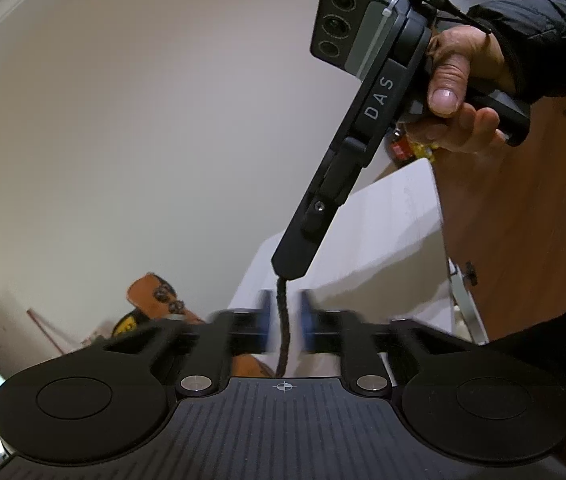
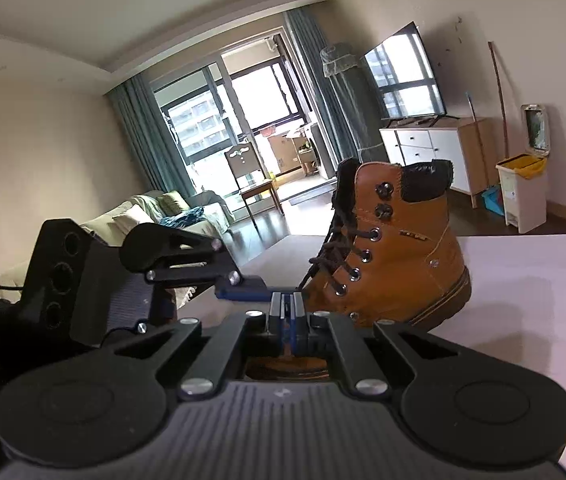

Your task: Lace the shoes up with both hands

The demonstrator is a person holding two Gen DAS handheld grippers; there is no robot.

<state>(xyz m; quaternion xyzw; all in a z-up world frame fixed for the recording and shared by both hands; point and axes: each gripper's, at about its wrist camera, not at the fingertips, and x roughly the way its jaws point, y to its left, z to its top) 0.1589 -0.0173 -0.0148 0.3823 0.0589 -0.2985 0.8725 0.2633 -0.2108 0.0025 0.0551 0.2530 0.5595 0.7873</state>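
The white table (image 2: 523, 280) held the brown boot (image 2: 399, 248), which stood upright. The boot looked heavy and stiff, so it would likely stay put. Its dark lace (image 1: 283, 320) was thin, soft and floppy, and best pinched near its end.

Both tongs were close together, just in front of the boot's toe. A hand (image 1: 455, 92) held the right gripper (image 1: 285, 274), which was squeezed tight on the lace. The left gripper (image 1: 285, 324) sat right beside it with the lace between its blurry pads. It seemed pinched on the lace too.
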